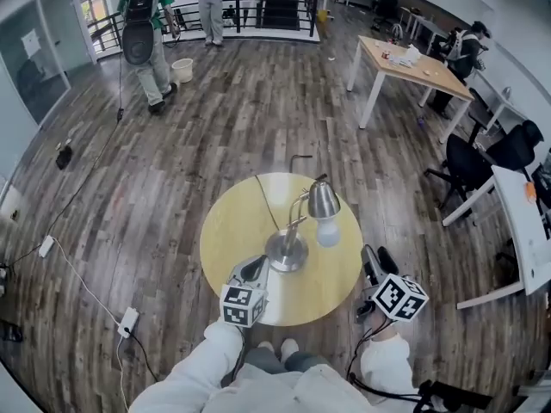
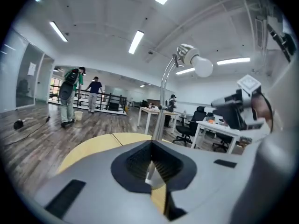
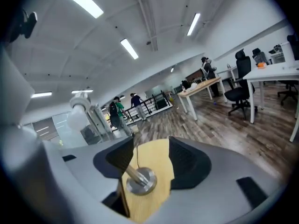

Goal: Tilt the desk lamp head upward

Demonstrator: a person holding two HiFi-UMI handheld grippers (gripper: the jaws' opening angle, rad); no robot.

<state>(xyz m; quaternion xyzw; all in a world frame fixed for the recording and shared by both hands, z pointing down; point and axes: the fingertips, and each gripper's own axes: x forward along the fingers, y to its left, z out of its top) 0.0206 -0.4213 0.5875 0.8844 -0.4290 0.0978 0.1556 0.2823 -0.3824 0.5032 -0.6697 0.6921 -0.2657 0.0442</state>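
A chrome desk lamp stands on the round yellow table (image 1: pixel 232 231), its base (image 1: pixel 287 250) near the middle. The lamp head (image 1: pixel 324 200) points down with a white bulb (image 1: pixel 328 231) under it. My left gripper (image 1: pixel 256 268) is shut and empty at the table's near-left edge, just left of the base. In the left gripper view the left gripper (image 2: pixel 150 158) looks up at the lamp head (image 2: pixel 187 55). My right gripper (image 1: pixel 377 261) hangs open beyond the table's right edge. Between the jaws of the right gripper (image 3: pixel 147 160) the lamp base (image 3: pixel 141 181) shows, farther off.
The lamp's cable (image 1: pixel 263 198) runs over the table's far edge to the floor. A power strip (image 1: pixel 127 321) and cords lie on the floor at left. A wooden desk (image 1: pixel 413 63), black chairs (image 1: pixel 482 157) and a white desk (image 1: pixel 525 231) stand at right. People (image 1: pixel 146 33) walk far back.
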